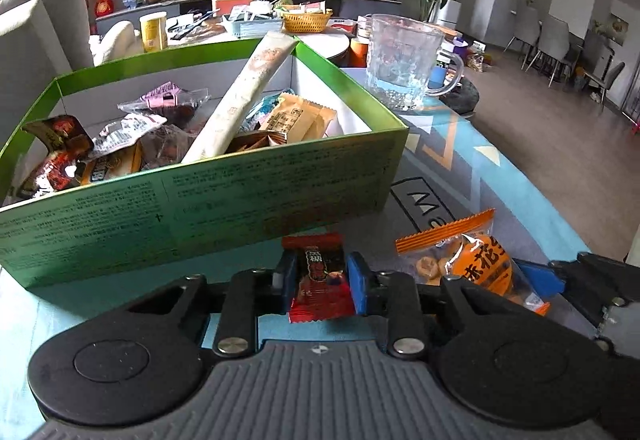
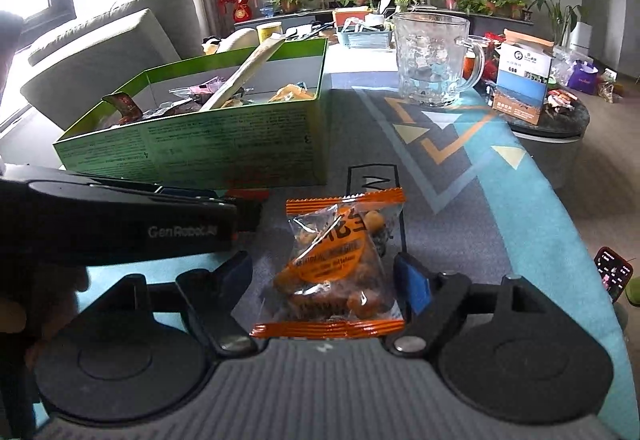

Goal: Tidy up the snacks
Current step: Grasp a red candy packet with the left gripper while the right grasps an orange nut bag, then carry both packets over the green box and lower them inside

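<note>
On the counter (image 2: 500,208), just in front of the green box (image 1: 224,196), two loose snacks remained. Left hand-held gripper (image 1: 319,276) was clenched on a red snack packet (image 1: 318,280), its blue pads pressed to both sides of the wrapper, the packet's far end touching or nearly touching the box's near wall. Right hand-held gripper (image 2: 328,276) stood released, jaws wide, straddling an orange peanut packet (image 2: 334,264) that lay flat on the counter; pads were clear of the wrapper on both sides.

Step in hand, as judged: picking up the last strays to drop into the box (already holding a long stick snack (image 1: 240,96) leaning on its far corner, plus assorted packets).

Next move probably called for lifting the red packet above the near wall, then carrying it forward over the opening. The right one needed closing first.

Edges: box wall rose right ahead of the left jaws. A glass mug (image 2: 434,60) stood well apart, beyond the box's right corner. Open counter lay to the right. The two grippers sat close side by side, leaving little room between them.
</note>
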The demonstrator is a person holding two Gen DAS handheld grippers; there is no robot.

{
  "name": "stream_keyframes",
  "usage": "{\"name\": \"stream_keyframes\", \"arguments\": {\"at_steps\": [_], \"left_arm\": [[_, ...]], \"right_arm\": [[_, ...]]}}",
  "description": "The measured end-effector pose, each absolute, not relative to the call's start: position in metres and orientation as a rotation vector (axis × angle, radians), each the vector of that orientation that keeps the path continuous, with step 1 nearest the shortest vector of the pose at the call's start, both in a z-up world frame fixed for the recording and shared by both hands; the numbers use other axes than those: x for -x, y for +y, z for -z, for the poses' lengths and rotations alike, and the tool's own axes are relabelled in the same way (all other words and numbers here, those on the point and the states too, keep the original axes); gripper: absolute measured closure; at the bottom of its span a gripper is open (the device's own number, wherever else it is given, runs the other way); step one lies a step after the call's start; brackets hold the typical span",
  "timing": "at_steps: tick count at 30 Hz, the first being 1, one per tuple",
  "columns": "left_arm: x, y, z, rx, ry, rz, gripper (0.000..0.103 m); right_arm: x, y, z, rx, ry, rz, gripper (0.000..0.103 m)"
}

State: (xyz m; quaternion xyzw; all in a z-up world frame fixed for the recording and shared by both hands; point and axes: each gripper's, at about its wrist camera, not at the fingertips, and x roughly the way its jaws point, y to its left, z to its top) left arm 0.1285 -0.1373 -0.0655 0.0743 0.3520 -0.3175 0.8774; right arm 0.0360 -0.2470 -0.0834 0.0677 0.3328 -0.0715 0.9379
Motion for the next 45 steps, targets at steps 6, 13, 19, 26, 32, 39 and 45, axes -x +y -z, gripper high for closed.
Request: {"name": "stream_keyframes", "arguments": {"at_steps": [6, 13, 19, 26, 32, 39, 45], "left_arm": [[-0.111, -0.113, 0.052, -0.154, 0.64, 0.641, 0.078], [-0.1, -0.083, 0.037, -0.114, 0.595, 0.609, 0.078], [-0.098, -0.068, 0.02, -0.085, 0.546, 0.589, 0.078], [-0.11, -0.057, 0.001, -0.075, 0.467, 0.55, 0.078], [-0.14, -0.056, -0.008, -0.075, 0.448, 0.507, 0.078], [-0.169, -0.055, -0.008, -0.038, 0.492, 0.474, 0.078], [-0.178, -0.055, -0.005, -0.047, 0.502, 0.459, 0.078]], "right_arm": [[-0.037, -0.242, 0.084, -0.094, 0.67, 0.161, 0.042], [-0.025, -0.24, 0.071, -0.148, 0.658, 0.088, 0.045], [-0.013, -0.232, 0.048, -0.157, 0.583, 0.035, 0.045], [-0.016, -0.226, 0.026, -0.155, 0.518, 0.01, 0.045], [-0.021, -0.223, 0.028, -0.161, 0.525, 0.004, 0.044], [-0.031, -0.223, 0.023, -0.168, 0.518, 0.002, 0.044], [-0.045, -0.223, 0.01, -0.17, 0.473, -0.001, 0.044]]}}
